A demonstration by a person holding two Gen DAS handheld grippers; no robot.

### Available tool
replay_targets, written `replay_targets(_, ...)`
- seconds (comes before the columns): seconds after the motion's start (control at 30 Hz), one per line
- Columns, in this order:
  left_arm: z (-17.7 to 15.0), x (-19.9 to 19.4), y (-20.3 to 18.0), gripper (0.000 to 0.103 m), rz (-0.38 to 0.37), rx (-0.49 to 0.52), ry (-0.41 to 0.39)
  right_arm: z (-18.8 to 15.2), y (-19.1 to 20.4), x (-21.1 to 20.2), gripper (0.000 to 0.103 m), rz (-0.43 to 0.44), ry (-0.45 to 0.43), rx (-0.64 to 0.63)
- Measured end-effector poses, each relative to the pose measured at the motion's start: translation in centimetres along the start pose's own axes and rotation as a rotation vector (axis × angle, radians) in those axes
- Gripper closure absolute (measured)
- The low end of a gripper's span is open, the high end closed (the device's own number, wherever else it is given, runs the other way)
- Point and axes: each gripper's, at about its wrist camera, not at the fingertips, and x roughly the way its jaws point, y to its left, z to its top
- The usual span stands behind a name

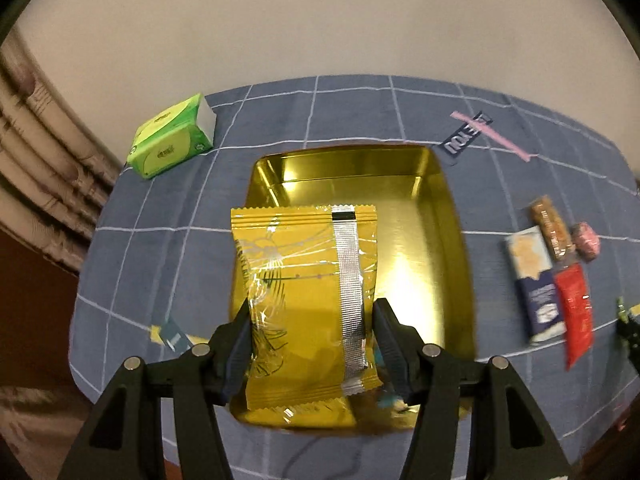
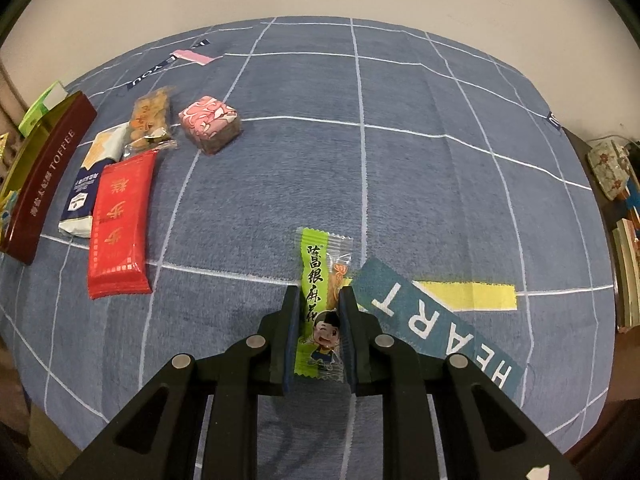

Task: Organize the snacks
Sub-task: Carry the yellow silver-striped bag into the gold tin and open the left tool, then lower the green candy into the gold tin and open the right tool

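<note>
Over the gold tin (image 1: pixel 448 240), left gripper (image 1: pixel 312 312) fingers clamp the yellow packet (image 1: pixel 304 280), sticking out to 12 o'clock; right gripper (image 2: pixel 319 300) fingers pinch the green snack (image 2: pixel 320 292) btw them.

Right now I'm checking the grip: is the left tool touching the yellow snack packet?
Touching. The left wrist view shows the left tool closed on the yellow snack packet, both pads pressed into its sides above the gold tin.

Both wrist cameras are looking steeply down along their tools, close above the blue checked worktop (image 2: pixel 400 160). The left view is hanging over the gold tin (image 1: pixel 420 216). Both are sharing the red packet (image 1: pixel 576 312) (image 2: pixel 120 232), at three o'clock for the left, nine o'clock for the right.
</note>
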Motion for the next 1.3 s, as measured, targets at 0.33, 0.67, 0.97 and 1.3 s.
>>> replay_targets(0.33,2.6,4.4,1.6,0.045,-0.007,0.043,0.036,0.0,0.2,0.0,0.086,-0.018,0.008,0.028)
replay_targets(0.67,3.3,8.2,2.3,0.045,-0.015,0.048,0.096,0.2,0.2,0.2,0.086,-0.032,0.022,0.059)
replay_targets(0.97,2.9,9.1,1.3,0.044,-0.004,0.085,0.095,0.3,0.3,0.3,0.086,-0.044,0.033,0.088)
replay_targets(1.3,2.8,7.7,2.1,0.036,-0.081,0.016,0.061,1.1,2.0,-0.8,0.087,-0.03,0.009,0.084)
